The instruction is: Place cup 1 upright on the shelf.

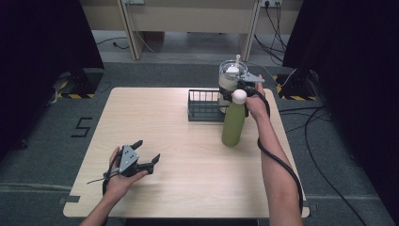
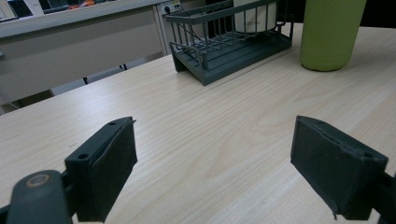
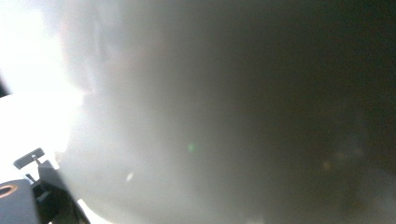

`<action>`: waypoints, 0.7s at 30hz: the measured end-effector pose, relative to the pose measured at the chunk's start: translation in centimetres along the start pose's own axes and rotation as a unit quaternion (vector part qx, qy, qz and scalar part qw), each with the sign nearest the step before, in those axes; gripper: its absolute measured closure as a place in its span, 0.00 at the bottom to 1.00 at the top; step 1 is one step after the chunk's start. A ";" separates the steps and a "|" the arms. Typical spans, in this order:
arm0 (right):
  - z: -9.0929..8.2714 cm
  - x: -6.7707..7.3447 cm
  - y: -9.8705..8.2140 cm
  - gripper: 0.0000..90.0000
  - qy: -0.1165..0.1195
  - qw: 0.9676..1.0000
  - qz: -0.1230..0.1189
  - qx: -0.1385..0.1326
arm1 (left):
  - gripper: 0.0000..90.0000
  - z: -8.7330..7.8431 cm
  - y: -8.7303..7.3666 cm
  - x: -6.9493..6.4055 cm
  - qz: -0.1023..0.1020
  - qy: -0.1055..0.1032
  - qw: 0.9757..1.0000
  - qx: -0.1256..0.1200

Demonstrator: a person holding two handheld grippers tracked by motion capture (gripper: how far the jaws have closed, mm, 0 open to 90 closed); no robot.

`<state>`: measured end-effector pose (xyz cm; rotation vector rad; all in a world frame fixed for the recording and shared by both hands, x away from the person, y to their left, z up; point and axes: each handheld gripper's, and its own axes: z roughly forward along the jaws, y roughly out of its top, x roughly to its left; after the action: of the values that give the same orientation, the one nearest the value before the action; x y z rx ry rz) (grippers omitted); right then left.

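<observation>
A clear bottle (image 1: 229,80) with a white cap stands upright at the right end of a dark wire basket (image 1: 203,116). My right gripper (image 1: 238,87) is at its side, jaws around its body and shut on it. In the right gripper view the bottle's pale wall (image 3: 210,116) is blurred and right against the camera. A green bottle (image 1: 234,125) with a white cap stands on the table just in front of the basket. My left gripper (image 1: 147,150) rests low at the table's front left, open with nothing between its jaws. The left gripper (image 2: 215,140) looks toward the basket (image 2: 219,70), the green bottle (image 2: 329,32) and the clear bottle (image 2: 254,16).
The light wooden table (image 1: 179,155) is bare between my left gripper and the basket. The right gripper's black cable (image 1: 282,165) runs along the person's right forearm. Dark curtains stand at both sides, and desk legs and floor cables lie beyond the far edge.
</observation>
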<state>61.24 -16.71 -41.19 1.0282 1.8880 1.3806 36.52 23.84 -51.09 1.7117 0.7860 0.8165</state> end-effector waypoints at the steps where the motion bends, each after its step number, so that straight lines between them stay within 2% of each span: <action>1: -0.1 0.0 0.0 0.04 0.001 1.000 0.000 0.000 | 0.15 0.0 0.0 0.0 0.000 0.000 1.000 0.000; 21: -1.2 -0.2 -0.1 0.05 0.011 1.000 -0.005 -0.002 | 0.15 0.1 0.0 -0.1 0.001 -0.001 1.000 -0.001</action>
<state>60.35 -17.46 -40.91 1.0050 1.9036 1.3951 36.52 23.72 -51.09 1.7122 0.7826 0.8158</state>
